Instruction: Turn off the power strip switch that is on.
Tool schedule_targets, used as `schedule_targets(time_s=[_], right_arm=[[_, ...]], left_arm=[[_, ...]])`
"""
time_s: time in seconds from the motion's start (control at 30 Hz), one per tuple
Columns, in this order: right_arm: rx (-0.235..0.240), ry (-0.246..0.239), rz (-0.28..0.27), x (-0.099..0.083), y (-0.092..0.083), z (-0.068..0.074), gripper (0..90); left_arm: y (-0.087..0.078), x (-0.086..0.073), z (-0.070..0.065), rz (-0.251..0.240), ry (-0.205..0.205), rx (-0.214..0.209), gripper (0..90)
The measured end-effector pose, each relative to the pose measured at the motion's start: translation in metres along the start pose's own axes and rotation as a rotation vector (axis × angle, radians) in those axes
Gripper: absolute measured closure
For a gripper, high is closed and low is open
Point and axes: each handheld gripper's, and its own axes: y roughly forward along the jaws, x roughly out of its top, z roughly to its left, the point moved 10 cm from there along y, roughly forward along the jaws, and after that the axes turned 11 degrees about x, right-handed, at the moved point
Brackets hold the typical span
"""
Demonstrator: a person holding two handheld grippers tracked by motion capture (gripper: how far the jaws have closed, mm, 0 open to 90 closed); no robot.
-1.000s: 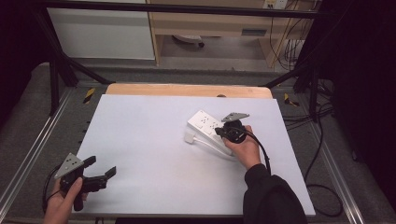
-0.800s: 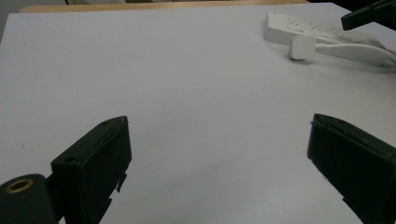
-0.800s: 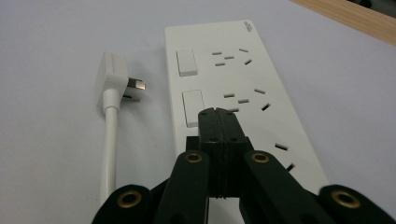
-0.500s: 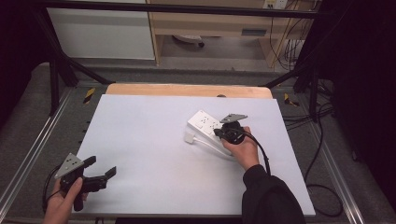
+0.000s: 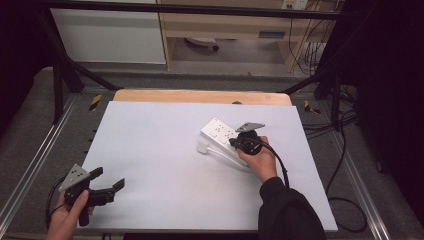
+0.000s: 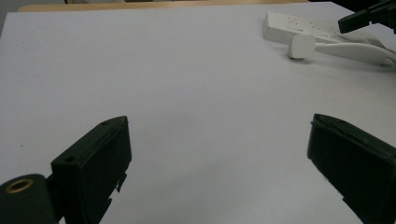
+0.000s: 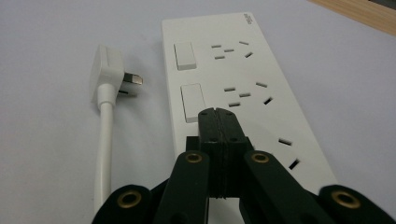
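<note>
At the near left corner of the white table [image 5: 165,150], the left gripper [image 5: 107,184] is hanging just over the surface in the person's left hand [image 5: 67,220], its jaws spread wide with nothing between them. From the left gripper view, bare tabletop is lying between the jaws, so this side appears to be waiting out of the way. It is sitting close to the near and left edges, and keeping it there is leaving the whole middle of the table free.

Moving right, the broad middle of the sheet is lying bare, offering plenty of room to slide anything leftward or nearer.

Right of centre, the white power strip [image 7: 243,88] is lying flat, its plug [image 7: 108,74] resting just beside it on its left in the right gripper view, with the cord [image 7: 103,154] trailing back toward the camera. The right gripper [image 7: 217,116] is pressed closed, jaws together and holding nothing, its tip sitting over the strip close to a rocker switch [image 7: 191,102]. The step looks like pressing that switch: keeping the closed tip square on the rocker and pushing straight down should be stopping the strip from skating. The far wooden edge [image 5: 200,96] and the right edge are near, so any push is best kept from going outward.
</note>
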Motion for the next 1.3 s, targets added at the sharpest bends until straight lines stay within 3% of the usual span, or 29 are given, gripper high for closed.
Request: schedule_targets(time_s=[1.3], right_arm=[[0.013,0.013,-0.009,-0.0021,0.0052,0.0029,90.0]], left_arm=[[0.0,-0.0002,0.0001,0.001,0.002,0.001,6.1]])
